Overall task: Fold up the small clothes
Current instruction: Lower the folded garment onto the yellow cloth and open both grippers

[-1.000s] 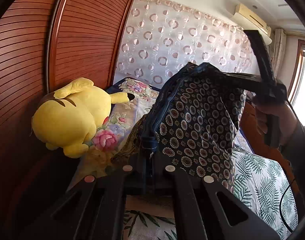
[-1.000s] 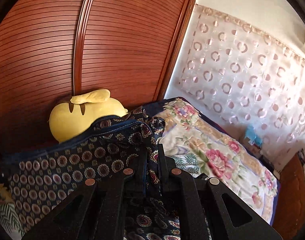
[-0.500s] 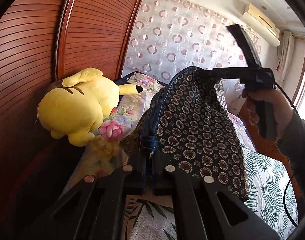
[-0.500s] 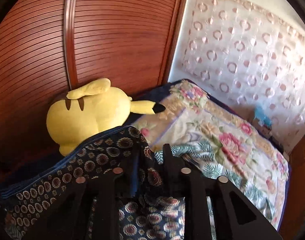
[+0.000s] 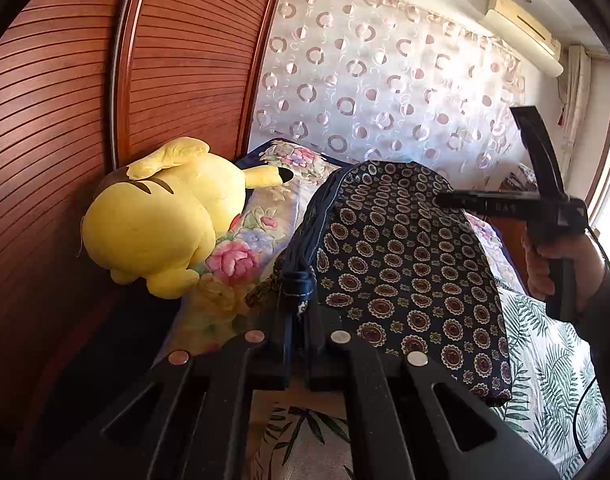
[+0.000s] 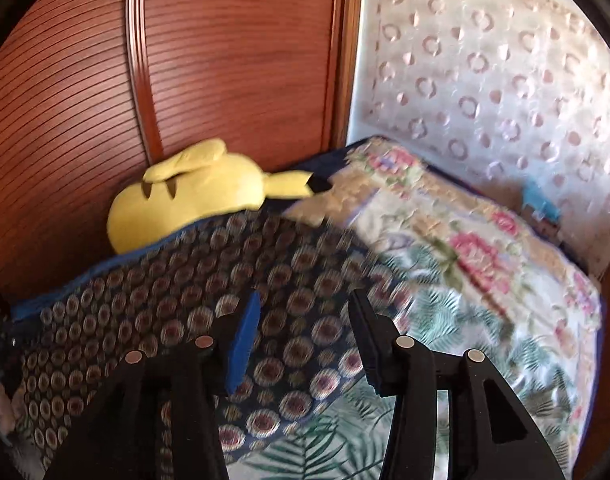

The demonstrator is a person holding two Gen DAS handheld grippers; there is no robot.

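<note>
Navy patterned shorts (image 5: 409,268) hang over the bed (image 5: 545,364), one corner up at the left gripper (image 5: 297,312). Left jaws are pressed together on the dark blue waistband hem; cloth is pinched between them and drapes away to the right and down onto the leaf-print sheet.

Right gripper (image 6: 305,332): jaws are opening, roughly half apart. The blue pad on the near finger is exposed. The shorts (image 6: 177,300) lie under and past the jaws, and no cloth looks pinched between the pads; whether a pad still brushes the fabric I cannot tell, since this view is motion-blurred.

In the left wrist view the right gripper (image 5: 445,200) shows from the side, its tip at the top edge of the raised cloth, with a hand (image 5: 561,268) on its handle.

Yellow plush toy (image 5: 161,216) lies on the floral quilt (image 6: 465,240) against the wooden slatted wardrobe (image 5: 65,120), just beside the shorts but not touching in either view. Ring-pattern curtain (image 5: 385,80) behind the bed.
</note>
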